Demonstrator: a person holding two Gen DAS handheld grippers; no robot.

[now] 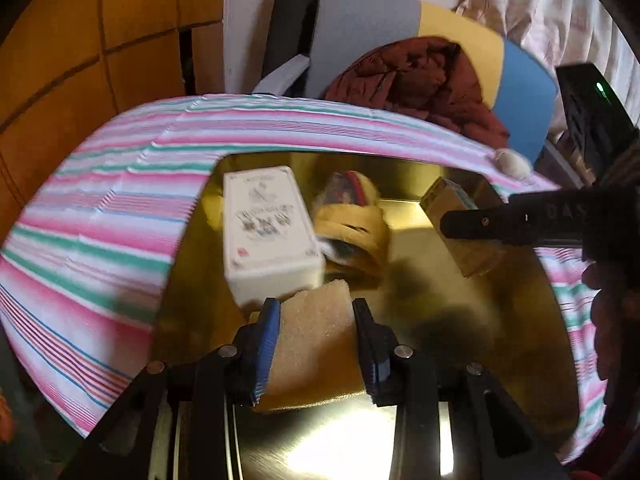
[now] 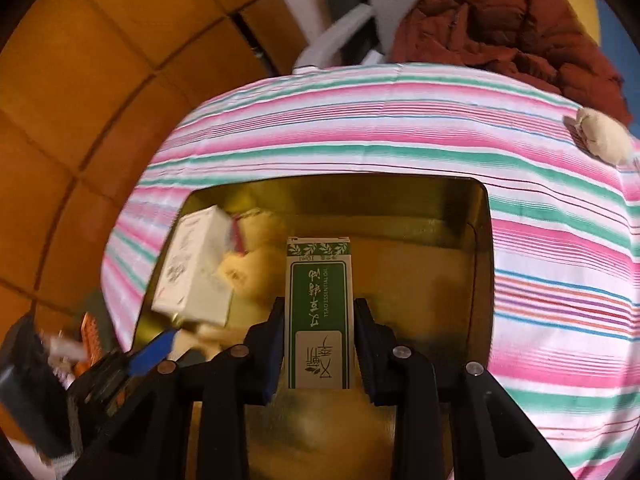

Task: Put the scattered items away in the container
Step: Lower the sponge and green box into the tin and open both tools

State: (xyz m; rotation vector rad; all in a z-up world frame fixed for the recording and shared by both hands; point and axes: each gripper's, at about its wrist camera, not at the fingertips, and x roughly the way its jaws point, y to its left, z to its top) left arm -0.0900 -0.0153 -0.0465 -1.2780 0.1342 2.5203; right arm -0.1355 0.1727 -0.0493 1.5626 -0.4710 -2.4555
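A gold metal tin sits on a striped tablecloth; it also shows in the right wrist view. Inside lie a white box, also in the right wrist view, and a tan pouch. My left gripper is shut on a yellow sponge above the tin. My right gripper is shut on a green-and-white essential oil box over the tin; the box and a right finger show in the left wrist view.
The striped tablecloth covers the table. A small beige ball lies near the far right edge. A dark red jacket lies on a chair behind. Orange tiled floor is to the left.
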